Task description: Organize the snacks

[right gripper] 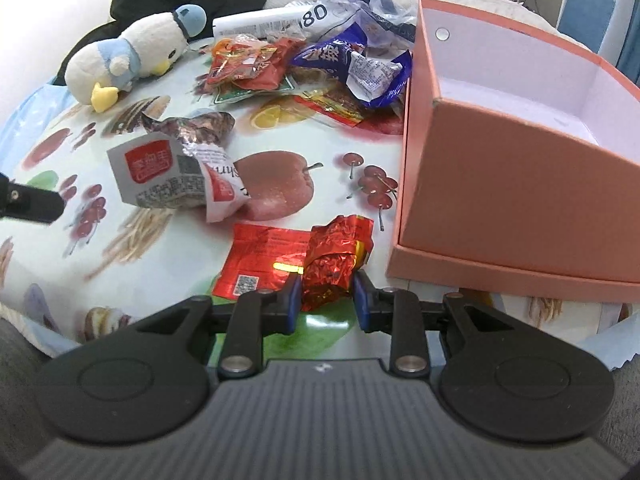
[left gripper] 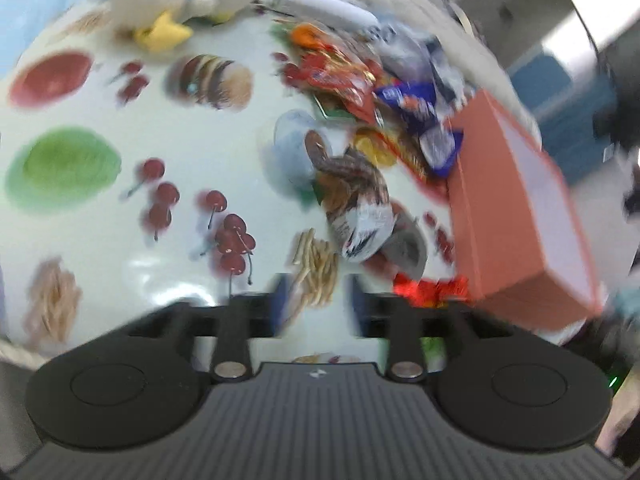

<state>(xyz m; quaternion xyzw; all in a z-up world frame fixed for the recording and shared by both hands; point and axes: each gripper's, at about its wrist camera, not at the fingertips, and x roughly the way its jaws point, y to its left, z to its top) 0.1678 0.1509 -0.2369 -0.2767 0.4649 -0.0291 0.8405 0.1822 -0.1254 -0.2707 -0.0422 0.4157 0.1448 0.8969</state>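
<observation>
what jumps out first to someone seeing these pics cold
The tall open orange cardboard box fills the right side, its white inside bare as far as shows. At bottom centre, the right tool is clamped on a crinkled red foil snack packet. A heap of red and blue wrappers lies at the back of the fruit-print tablecloth, beside a cream and blue plush duck.

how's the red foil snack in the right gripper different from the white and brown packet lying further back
The red foil snack is shiny, crumpled into a compact lump and gripped between the right gripper pads; the white and brown packet lies loose on the tablecloth, touching no gripper. The red one looks smaller and plain red foil; the packet looks larger, with a white printed face and a red label. Both are crinkled wrappers outside the orange box.
</observation>
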